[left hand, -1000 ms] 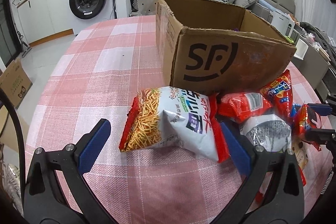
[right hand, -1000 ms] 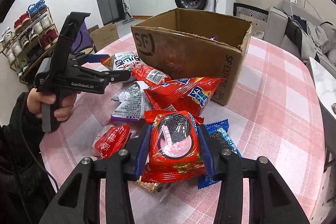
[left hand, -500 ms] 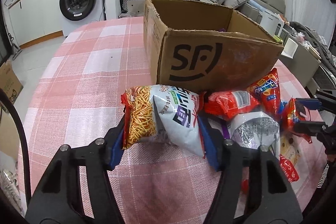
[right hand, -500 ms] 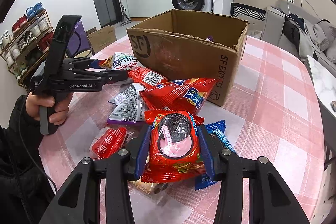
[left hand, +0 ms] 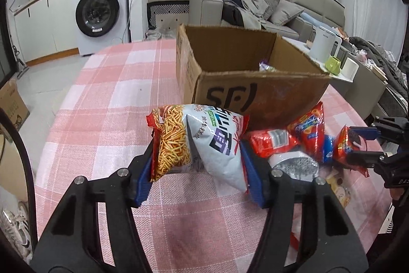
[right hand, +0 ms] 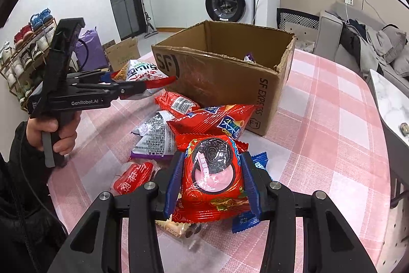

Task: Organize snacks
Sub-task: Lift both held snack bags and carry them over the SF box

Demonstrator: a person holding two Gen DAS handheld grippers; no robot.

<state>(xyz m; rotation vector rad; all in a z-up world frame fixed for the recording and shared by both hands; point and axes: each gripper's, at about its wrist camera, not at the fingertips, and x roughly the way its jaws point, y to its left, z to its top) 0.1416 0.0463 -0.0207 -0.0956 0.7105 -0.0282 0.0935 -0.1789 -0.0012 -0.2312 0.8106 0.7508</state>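
My left gripper [left hand: 196, 170] is shut on a white and red bag of noodle sticks [left hand: 199, 142] and holds it above the checked tablecloth, just before the open SF cardboard box [left hand: 255, 83]. It also shows in the right wrist view [right hand: 115, 86] with the bag [right hand: 140, 72]. My right gripper [right hand: 212, 183] is shut on a red Oreo pack [right hand: 213, 170], lifted slightly over the snack pile. The box [right hand: 225, 73] stands behind the pile, with a purple pack inside.
Loose snacks lie in front of the box: a red crisp bag [right hand: 212, 120], a silver and purple pack [right hand: 156, 137], a red barcoded pack [right hand: 176, 102], a small red pack [right hand: 133, 179], blue packs [right hand: 259, 163]. A side counter [left hand: 345, 76] holds a kettle and cups.
My left gripper closed on the noodle stick bag and lifted it off the table. My right gripper has kept its hold on the Oreo pack and risen a little.
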